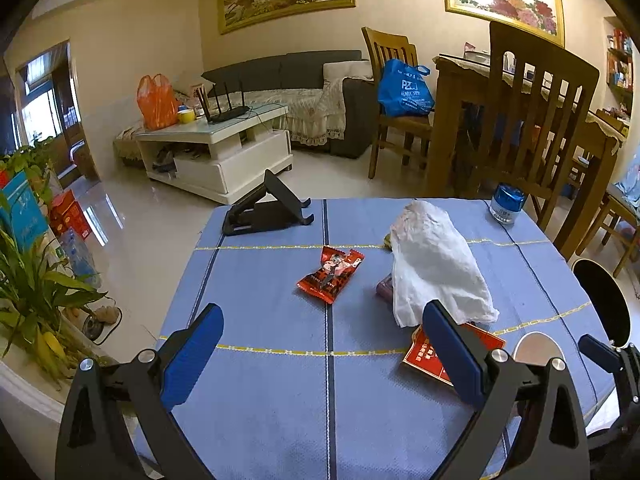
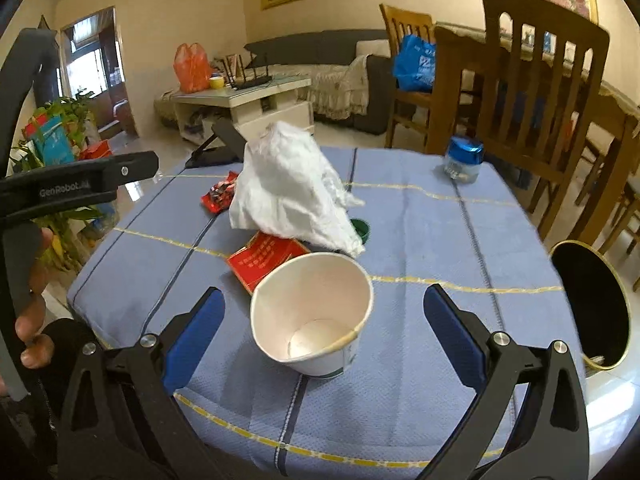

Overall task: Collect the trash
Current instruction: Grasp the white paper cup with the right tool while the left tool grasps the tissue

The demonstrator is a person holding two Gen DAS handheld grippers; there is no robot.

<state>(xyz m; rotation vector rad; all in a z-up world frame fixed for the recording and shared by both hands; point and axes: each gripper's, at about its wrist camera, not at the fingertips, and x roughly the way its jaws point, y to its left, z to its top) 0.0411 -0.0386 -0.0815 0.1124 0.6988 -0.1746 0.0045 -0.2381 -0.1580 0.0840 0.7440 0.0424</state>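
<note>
On the blue tablecloth [image 1: 280, 400] lie a red snack wrapper [image 1: 330, 274], a crumpled white tissue [image 1: 434, 264] and a flat red packet [image 1: 436, 356] partly under the tissue. My left gripper [image 1: 324, 356] is open, low over the cloth, short of the wrapper. In the right wrist view a white paper cup [image 2: 312, 312] lies tilted between the fingers of my open right gripper [image 2: 324, 336], untouched. Behind it are the red packet [image 2: 264, 258], the tissue [image 2: 288, 192], a green cap [image 2: 360, 229] and the wrapper [image 2: 218, 198].
A round black bin with a gold rim [image 2: 592, 308] stands on the floor right of the table. A blue-lidded jar [image 2: 462, 160] and a black phone stand [image 1: 266, 208] sit at the far edge. Wooden chairs [image 1: 540, 128] stand behind; plants [image 1: 32, 280] at left.
</note>
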